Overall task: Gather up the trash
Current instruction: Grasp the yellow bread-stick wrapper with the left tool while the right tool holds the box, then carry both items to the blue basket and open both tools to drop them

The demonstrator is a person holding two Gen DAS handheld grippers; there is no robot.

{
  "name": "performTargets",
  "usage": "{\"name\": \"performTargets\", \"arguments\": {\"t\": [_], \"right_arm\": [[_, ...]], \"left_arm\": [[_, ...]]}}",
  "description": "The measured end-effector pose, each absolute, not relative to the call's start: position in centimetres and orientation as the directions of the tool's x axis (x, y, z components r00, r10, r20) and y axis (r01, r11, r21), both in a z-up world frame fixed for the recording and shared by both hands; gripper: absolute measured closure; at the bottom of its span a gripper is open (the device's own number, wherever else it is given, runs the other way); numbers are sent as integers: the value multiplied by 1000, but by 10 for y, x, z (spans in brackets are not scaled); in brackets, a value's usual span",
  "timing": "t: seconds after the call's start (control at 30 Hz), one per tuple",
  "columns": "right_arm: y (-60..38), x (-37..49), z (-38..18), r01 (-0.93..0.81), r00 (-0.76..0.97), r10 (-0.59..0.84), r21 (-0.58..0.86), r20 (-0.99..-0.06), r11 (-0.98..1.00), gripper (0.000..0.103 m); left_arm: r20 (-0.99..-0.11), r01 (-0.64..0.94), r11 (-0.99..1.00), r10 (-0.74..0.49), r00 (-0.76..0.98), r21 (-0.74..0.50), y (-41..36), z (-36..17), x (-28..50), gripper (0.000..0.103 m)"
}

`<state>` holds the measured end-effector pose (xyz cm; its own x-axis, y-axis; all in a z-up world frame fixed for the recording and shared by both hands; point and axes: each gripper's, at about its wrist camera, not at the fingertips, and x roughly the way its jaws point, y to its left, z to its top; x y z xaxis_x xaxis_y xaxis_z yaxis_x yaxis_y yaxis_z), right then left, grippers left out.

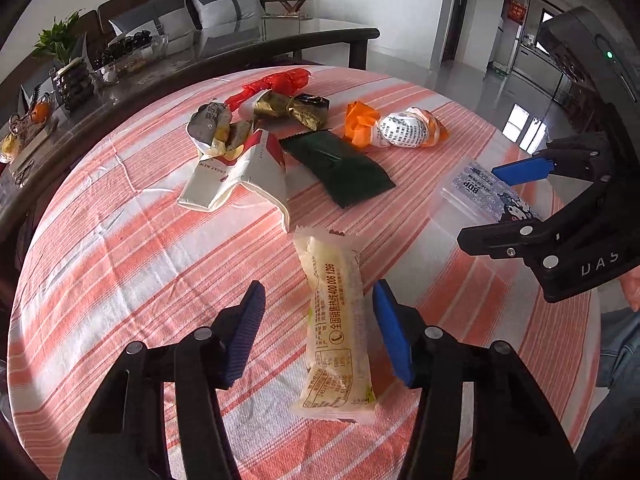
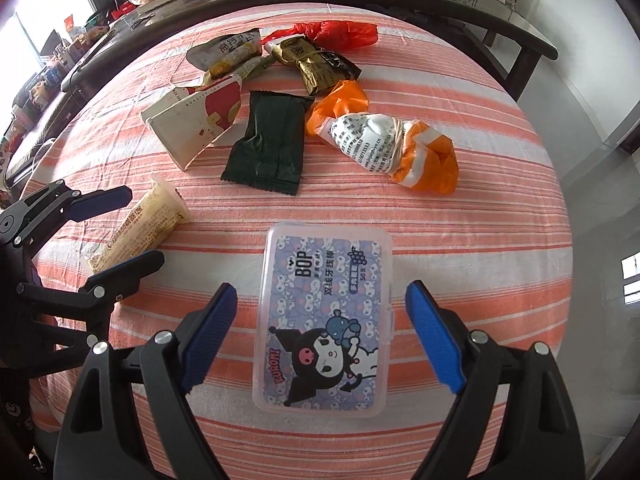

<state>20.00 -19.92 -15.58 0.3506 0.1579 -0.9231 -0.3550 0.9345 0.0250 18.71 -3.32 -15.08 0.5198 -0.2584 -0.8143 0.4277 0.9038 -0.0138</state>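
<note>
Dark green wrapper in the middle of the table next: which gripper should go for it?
Probably neither yet. The left gripper straddles the yellow wrapper; the right gripper straddles the plastic box. The dark green wrapper lies beyond both, nearer the right.

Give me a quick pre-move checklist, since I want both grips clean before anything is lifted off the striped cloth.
1. Pale yellow printed snack wrapper lies between the left gripper fingers: ok.
2. Left pads pressing on the wrapper: not ok, gaps show on both sides.
3. Clear plastic box with the purple cartoon label centred in the right gripper: ok.
4. Right pads touching the box: not ok, jaws stand wide.
5. The two grippers apart from each other: ok.
6. Dark green foil packet clear of both grippers: ok.
</note>
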Motion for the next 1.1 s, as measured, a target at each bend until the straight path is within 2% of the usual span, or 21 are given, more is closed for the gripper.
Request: {"name": "performTargets", "arguments": {"t": [0.03, 0.1, 0.17, 0.43, 0.67, 0.77, 0.9, 1.1], "right_arm": [[-200, 200, -156, -349, 348, 157, 27, -924, 937, 19], [-200, 198, -157, -348, 348, 160, 32, -924, 937, 20], [-199, 195, -157, -357, 361, 147, 10, -921, 934, 41], [-217, 174, -131, -327, 447, 212, 61, -869, 943, 41], [-277, 156, -115, -233, 517, 278, 180, -809, 956, 41], [-324, 143, -105, -172, 557, 270, 208, -786, 963, 41], [-398, 123, -98, -64, 604, 182, 181, -776, 981, 41], [-506, 95, -125, 104, 601, 58, 150, -797, 983, 41]], "left_arm": [[-815, 428, 904, -259, 519, -15, -33, -151, 187, 61], [-813, 438, 898, -290, 505, -48, -31, -150, 188, 82], [-807, 442, 896, -293, 513, -45, -31, -148, 185, 84], [-758, 439, 889, -373, 535, -129, -29, -134, 175, 87], [-728, 472, 861, -445, 521, -188, -64, -115, 154, 87], [-702, 517, 821, -515, 491, -242, -97, -97, 145, 87], [-685, 601, 755, -584, 436, -261, -168, -82, 136, 87], [-696, 698, 653, -647, 312, -295, -289, -89, 123, 87]]}}
